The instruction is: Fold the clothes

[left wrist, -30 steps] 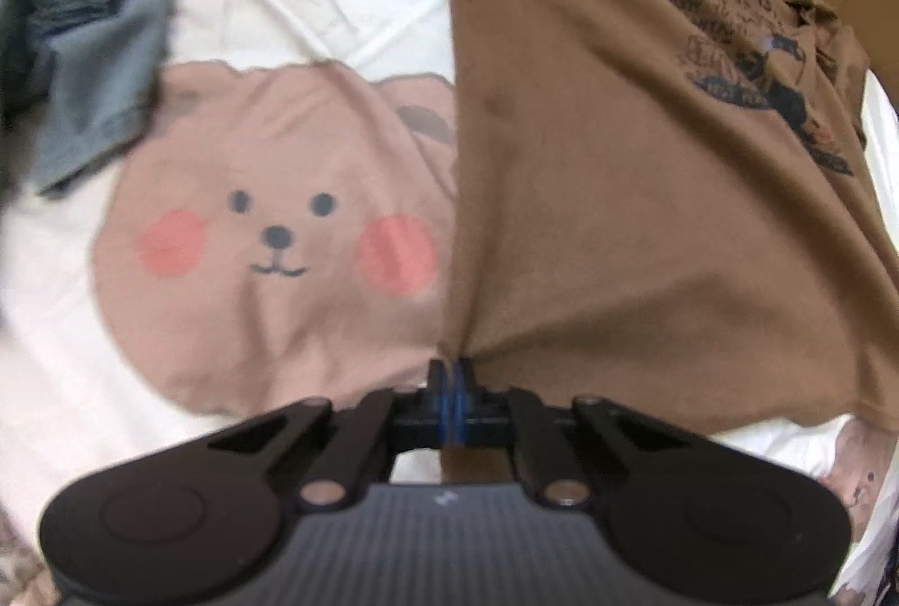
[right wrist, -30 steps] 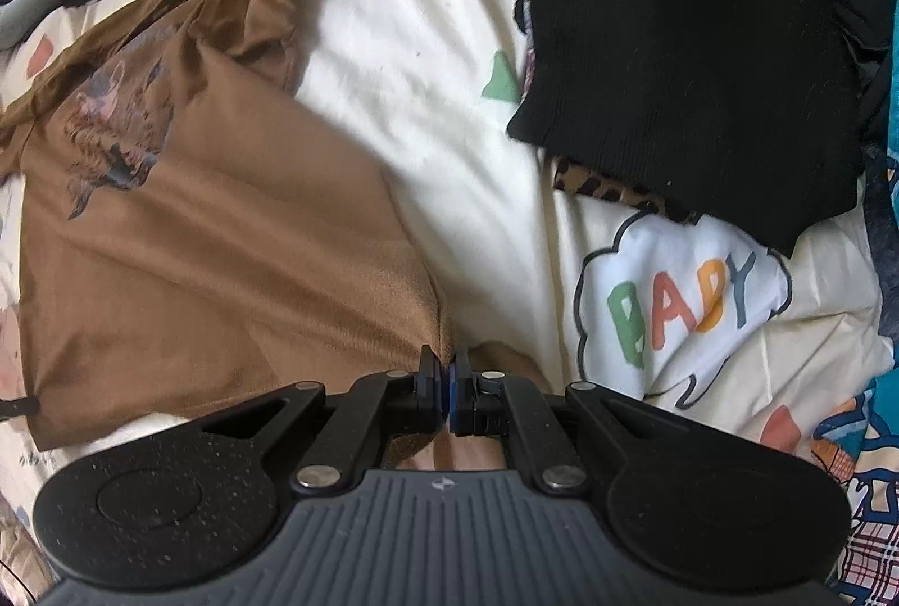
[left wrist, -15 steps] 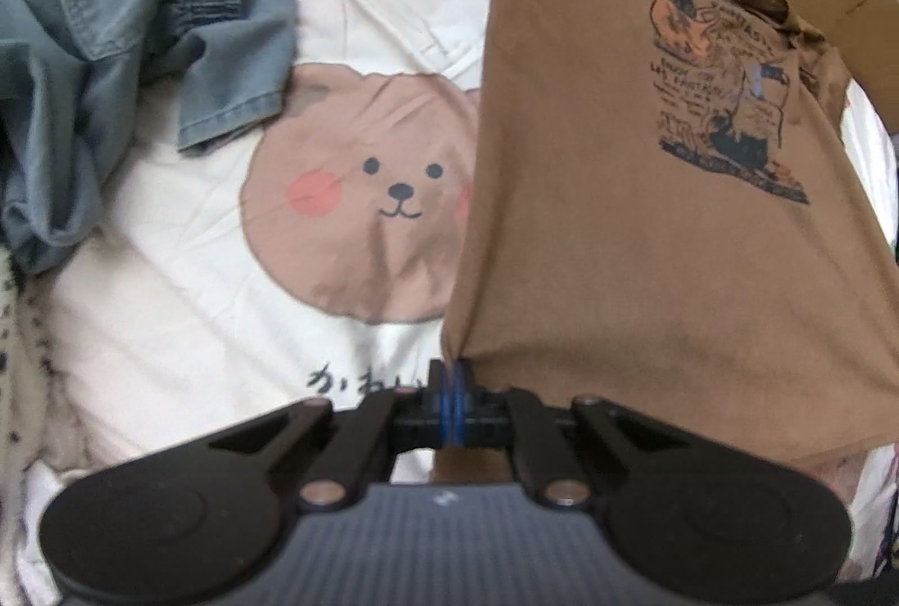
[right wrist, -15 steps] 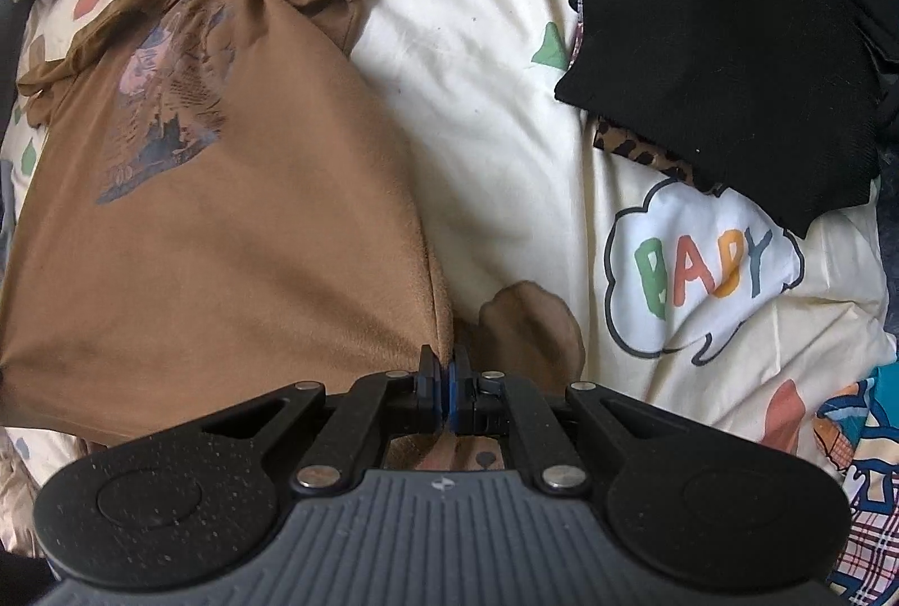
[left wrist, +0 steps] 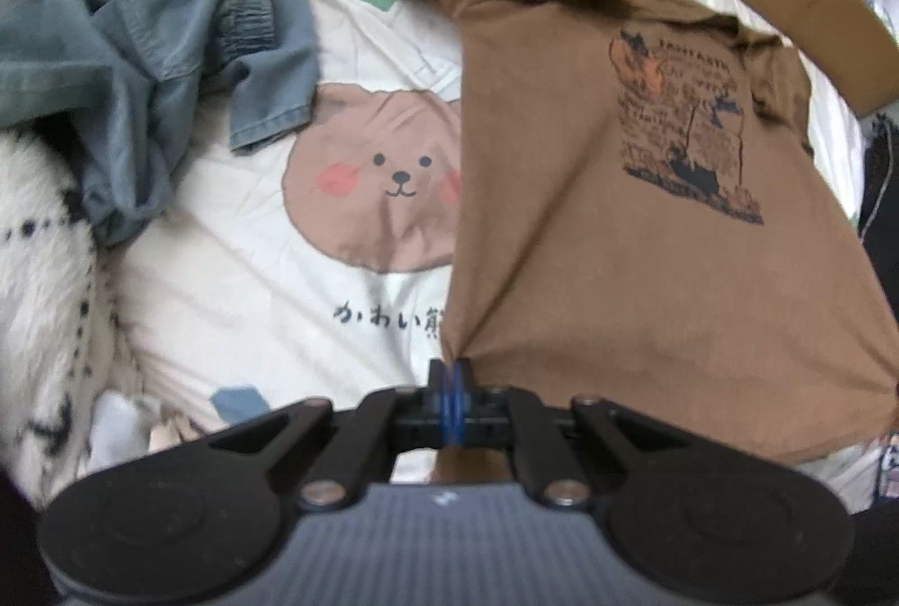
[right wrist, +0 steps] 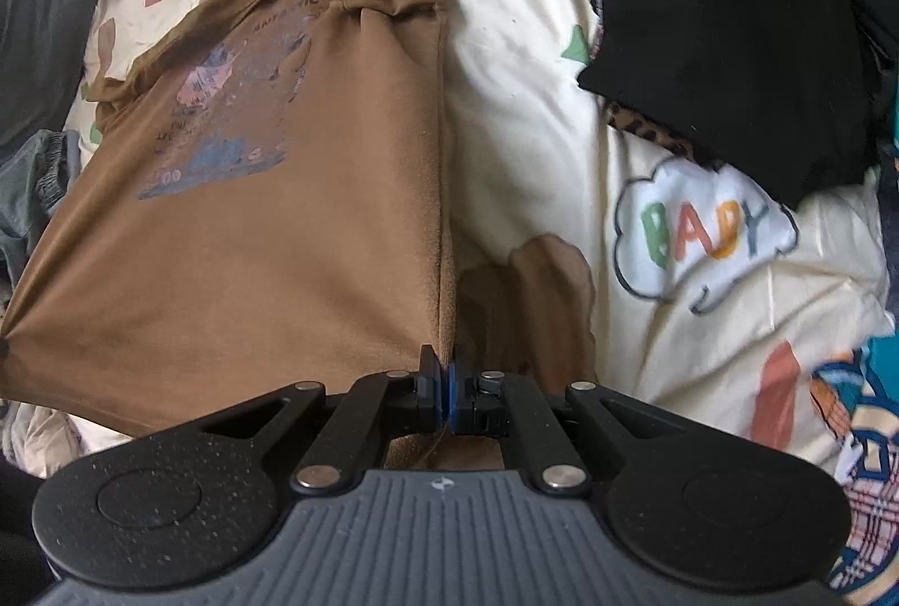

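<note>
While stretched taut, soft brown T-shirt (left wrist: 590, 240) corners between clamped jaws of left gripper (left wrist: 448, 395), right gripper (right wrist: 444, 389).

Left gripper (left wrist: 451, 384): matte black, 2 angled linkage arms w/ silver screws, blue pads, ribbed grey housing flanked by 2 round black discs. Right gripper (right wrist: 444, 389): same build; discs speckled, small emblem on housing.

Right gripper (right wrist: 444, 395) is pinching the hem corner of a brown graphic-print cotton t-shirt (right wrist: 269, 224), cream cartoon-print bedsheet (right wrist: 522, 122) underneath, folded black knit garment (right wrist: 725, 27) off to the right.
</note>
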A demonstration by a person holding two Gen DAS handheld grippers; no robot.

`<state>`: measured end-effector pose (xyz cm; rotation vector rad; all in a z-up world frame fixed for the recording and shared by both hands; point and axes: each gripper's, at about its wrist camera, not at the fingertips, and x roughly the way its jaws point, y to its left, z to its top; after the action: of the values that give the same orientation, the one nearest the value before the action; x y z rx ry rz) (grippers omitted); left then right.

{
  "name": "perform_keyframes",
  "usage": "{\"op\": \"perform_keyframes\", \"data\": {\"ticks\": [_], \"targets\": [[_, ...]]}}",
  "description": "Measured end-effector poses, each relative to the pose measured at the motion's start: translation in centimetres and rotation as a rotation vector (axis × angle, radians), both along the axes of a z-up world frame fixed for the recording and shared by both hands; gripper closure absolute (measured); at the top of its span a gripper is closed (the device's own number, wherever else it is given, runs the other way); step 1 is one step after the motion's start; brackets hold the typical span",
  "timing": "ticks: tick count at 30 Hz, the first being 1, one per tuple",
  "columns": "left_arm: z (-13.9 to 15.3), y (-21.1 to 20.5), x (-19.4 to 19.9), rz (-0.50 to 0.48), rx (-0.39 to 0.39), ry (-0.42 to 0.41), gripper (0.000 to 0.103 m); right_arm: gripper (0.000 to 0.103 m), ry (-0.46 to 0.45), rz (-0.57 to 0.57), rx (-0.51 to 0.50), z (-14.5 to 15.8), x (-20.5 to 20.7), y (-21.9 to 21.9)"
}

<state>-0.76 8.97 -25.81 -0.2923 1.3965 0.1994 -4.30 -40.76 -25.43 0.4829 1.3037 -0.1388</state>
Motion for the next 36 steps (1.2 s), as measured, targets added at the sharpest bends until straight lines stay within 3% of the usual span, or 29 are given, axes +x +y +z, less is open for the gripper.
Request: {"op": "perform_keyframes", "data": {"ticks": [3, 8, 15, 18, 19, 20, 21, 23, 29, 36], "targets": [[0.2, -0.3, -1.7, -0.003, -0.015, 0.014, 0.101, 0.103, 0.025, 0.010, -0.012, 0.4, -1.7, -0.2], [-2.0, 0.1, -4.5, 0.038, -0.077, 0.089, 0.101, 0.103, 0.112, -0.030, -0.003, -0.9, -3.5, -0.6], [-5.7, -0.1, -4.8, 0.038, -0.099, 0.118, 0.101, 0.103, 0.175, -0.048, -0.022, -3.7, -4.9, 0.4], [-6.1, -0.3, -5.0, 0.030, -0.094, 0.125, 0.093, 0.099, 0.193, -0.042, -0.061, -4.1, -5.3, 0.7], [-5.9, -0.1, -5.0, 0.029, -0.079, 0.118, 0.088, 0.099, 0.185, -0.048, -0.070, -3.9, -5.5, 0.6], [-5.7, 0.1, -5.0, 0.030, -0.067, 0.111, 0.078, 0.094, 0.178, -0.048, -0.077, -3.7, -5.5, 0.4], [-5.4, 0.4, -4.8, 0.033, -0.058, 0.099, 0.070, 0.079, 0.171, -0.047, -0.083, -3.6, -5.5, 0.2], [-5.0, 1.1, -4.2, 0.050, -0.054, 0.070, 0.067, 0.066, 0.145, -0.055, -0.105, -2.9, -5.4, -0.3], [-3.3, 2.6, -2.0, 0.081, -0.044, -0.020, 0.054, 0.064, 0.052, -0.070, -0.127, -1.0, -3.5, -1.4], [-2.7, 3.3, 2.1, 0.031, -0.006, -0.079, 0.048, 0.058, -0.025, -0.068, -0.174, 0.0, 0.8, -1.8]]}}
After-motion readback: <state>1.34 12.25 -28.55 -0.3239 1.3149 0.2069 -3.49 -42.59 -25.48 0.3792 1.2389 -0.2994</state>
